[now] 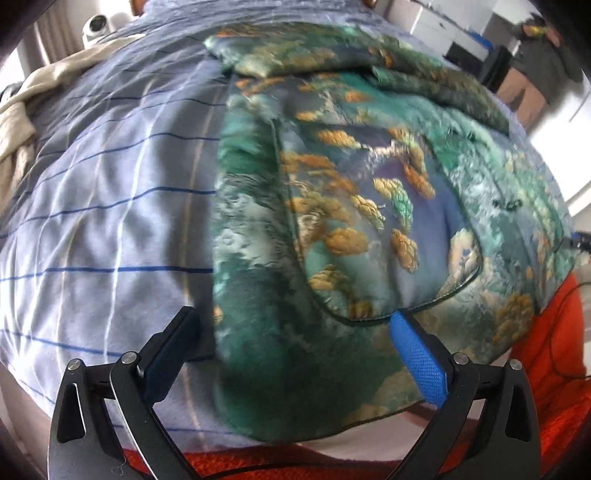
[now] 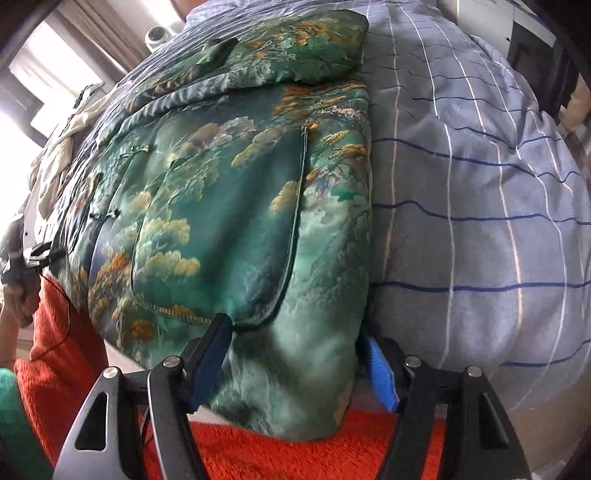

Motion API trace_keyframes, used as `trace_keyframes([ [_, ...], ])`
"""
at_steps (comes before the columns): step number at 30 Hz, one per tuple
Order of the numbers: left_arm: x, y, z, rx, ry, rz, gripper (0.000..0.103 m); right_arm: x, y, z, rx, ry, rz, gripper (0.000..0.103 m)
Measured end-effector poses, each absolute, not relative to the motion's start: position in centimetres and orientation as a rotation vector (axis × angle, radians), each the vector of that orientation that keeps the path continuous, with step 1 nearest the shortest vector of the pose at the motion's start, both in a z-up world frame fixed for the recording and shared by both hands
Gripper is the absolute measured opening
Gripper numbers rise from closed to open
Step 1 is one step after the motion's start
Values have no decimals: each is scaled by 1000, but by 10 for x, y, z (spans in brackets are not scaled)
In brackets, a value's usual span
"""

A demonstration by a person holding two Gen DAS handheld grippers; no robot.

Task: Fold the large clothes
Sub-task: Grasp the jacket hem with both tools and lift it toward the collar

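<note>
A padded green jacket [image 1: 332, 206] with gold tree patterns lies flat on a blue-striped bed cover [image 1: 103, 221], its sleeves folded in at the far end. My left gripper [image 1: 295, 328] is open and points down over the jacket's near hem. Its dark finger rests on the cover beside the jacket's edge and its blue pad [image 1: 417, 362] on the fabric. In the right wrist view the jacket [image 2: 236, 206] fills the left half. My right gripper [image 2: 295, 339] straddles the other near corner with jaws apart. The thick hem bulges between the pads without being pinched.
Red fuzzy fabric [image 2: 280, 454] lies along the near edge below both grippers. A beige cloth [image 1: 26, 110] sits bunched at the far left of the bed by a white dome camera [image 1: 96, 27]. A person [image 1: 535, 62] stands at the far right. The striped cover [image 2: 480, 221] lies bare right of the jacket.
</note>
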State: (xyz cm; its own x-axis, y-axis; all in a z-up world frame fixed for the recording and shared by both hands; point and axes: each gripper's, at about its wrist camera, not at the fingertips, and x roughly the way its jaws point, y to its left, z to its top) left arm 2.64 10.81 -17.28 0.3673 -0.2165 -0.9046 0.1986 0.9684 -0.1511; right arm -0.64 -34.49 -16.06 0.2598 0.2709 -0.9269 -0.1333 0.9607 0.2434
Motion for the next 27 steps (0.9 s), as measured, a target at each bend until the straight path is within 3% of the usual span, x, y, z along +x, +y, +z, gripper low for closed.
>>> trace_keyframes([
  [10,34,114,-197,-134,1217,-320,103,-8,-369,-174,423,1263,421,72],
  [15,33,93,-192,-90,1259,-368,98,-12,-361,-172,341,1274,447,72],
  [18,38,87,-192,-66,1271,-337,82,-7,-359,-184,324,1324,392,72],
  [20,38,86,-188,-75,1279,-328,63,-6,-353,-184,305,1330,381,72],
  [21,37,85,-184,-76,1280,-320,44,-7,-350,-182,303,1327,385,72],
  [22,36,87,-179,-83,1282,-315,26,-8,-347,-177,314,1318,393,66],
  [23,37,90,-173,-107,1284,-317,21,-9,-345,-173,323,1310,397,55],
  [24,38,93,-170,-141,1281,-324,14,-10,-345,-166,322,1296,388,33],
  [25,38,96,-162,-192,1274,-336,12,-10,-348,-162,326,1287,382,23],
  [27,39,100,-148,-241,1249,-346,10,-9,-352,-148,388,1256,385,18],
])
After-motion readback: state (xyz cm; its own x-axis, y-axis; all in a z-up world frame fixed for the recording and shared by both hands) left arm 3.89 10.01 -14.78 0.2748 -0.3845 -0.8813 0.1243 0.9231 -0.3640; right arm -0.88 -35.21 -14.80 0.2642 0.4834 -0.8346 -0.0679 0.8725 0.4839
